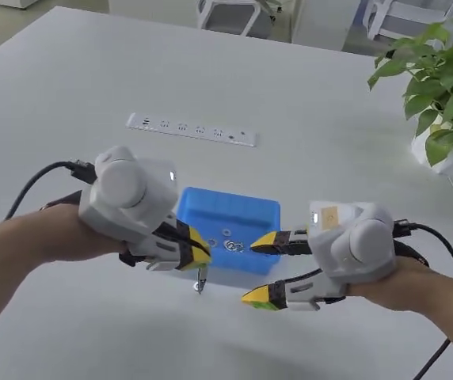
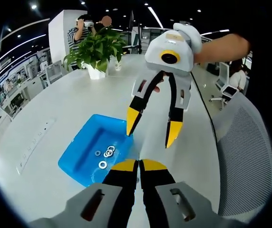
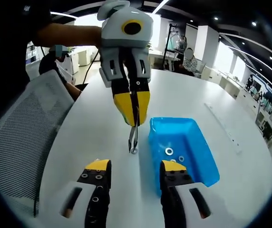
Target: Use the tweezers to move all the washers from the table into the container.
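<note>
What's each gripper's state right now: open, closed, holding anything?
Left gripper: shut on the tweezers, tips at a washer.
Right gripper: open, holding nothing.

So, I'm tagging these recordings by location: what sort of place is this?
Probably an open-plan office: a large white table with a power strip, a mesh office chair beside it, and a potted plant.

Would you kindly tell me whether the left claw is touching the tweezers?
Touching. The right gripper view shows the left claw shut on the tweezers, which hang below its yellow tips toward a washer on the table.
</note>
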A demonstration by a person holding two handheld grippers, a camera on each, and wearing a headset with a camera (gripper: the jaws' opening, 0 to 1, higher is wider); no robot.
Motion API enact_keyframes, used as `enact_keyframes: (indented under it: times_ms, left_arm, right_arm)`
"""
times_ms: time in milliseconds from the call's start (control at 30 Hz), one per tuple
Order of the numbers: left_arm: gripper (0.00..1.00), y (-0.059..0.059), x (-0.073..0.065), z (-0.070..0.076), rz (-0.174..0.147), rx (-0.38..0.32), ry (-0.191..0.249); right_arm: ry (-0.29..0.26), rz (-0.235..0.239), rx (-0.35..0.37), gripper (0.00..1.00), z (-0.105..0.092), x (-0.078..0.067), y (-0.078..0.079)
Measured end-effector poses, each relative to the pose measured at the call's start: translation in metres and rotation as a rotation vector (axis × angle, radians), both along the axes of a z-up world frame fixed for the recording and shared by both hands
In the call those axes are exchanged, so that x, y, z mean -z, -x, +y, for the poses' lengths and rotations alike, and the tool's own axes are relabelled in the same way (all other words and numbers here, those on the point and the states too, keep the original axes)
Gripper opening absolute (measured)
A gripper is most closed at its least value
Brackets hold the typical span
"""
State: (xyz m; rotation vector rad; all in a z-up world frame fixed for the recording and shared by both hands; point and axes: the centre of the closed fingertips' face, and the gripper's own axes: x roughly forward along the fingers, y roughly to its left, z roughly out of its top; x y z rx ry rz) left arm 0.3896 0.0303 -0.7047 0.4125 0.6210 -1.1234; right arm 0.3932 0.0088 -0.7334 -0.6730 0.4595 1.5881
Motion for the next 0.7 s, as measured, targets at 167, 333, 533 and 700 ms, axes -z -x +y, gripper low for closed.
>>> enact_keyframes:
  times_ms: [167,333,533,700]
  left_arm:
    - [0.06,-0.001,0.001,0.001,0.004,0.024,-0.013]
    - [0.06,-0.004,0.003,0.004,0.016,0.035,-0.032]
    - [0.06,-0.008,0.006,0.003,0.022,0.035,-0.038]
    - [0.06,-0.007,0.007,0.0,0.024,0.042,-0.036]
  right_arm:
    - [0.019,0.012,-0.044,0.35,0.013,0.006,0.002]
    - [0.035,0.026,-0.08,0.31,0.025,0.013,0.004]
    - [0.046,0.04,-0.107,0.25,0.038,0.022,0.005]
    - [0.056,0.027,-0.136,0.19,0.045,0.027,0.006]
